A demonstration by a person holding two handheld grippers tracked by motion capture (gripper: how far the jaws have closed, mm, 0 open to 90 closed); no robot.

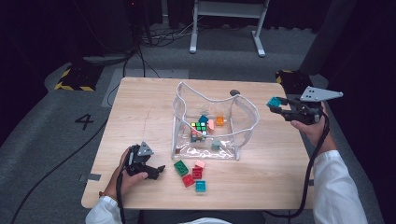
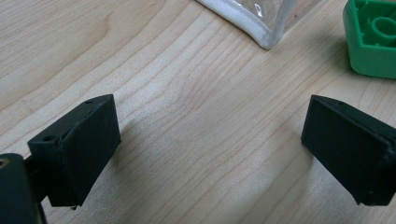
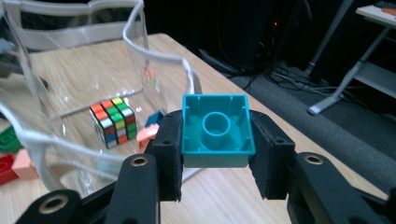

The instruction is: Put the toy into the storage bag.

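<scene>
A clear plastic bag [image 1: 243,116] with white trim stands open mid-table. Inside it lie a colour cube [image 1: 199,128] [image 3: 113,121] and several bricks. My right gripper [image 1: 276,106] [image 3: 217,149] hovers just right of the bag's rim, shut on a teal brick [image 1: 273,101] [image 3: 217,128] held hollow side up. My left gripper [image 1: 159,171] [image 2: 210,154] rests low over the wood near the front left, open with bare table between its jaws. A green brick [image 1: 180,167] [image 2: 373,39] lies just beyond it, with red [image 1: 196,172], pink [image 1: 200,164] and teal [image 1: 201,186] bricks alongside.
The wooden table [image 1: 140,116] has bare wood on its left half and far right. The bag's white-trimmed corner [image 2: 261,32] lies close ahead of the left gripper. Beyond the table are grey carpet, cables and a white stand's legs [image 1: 224,28].
</scene>
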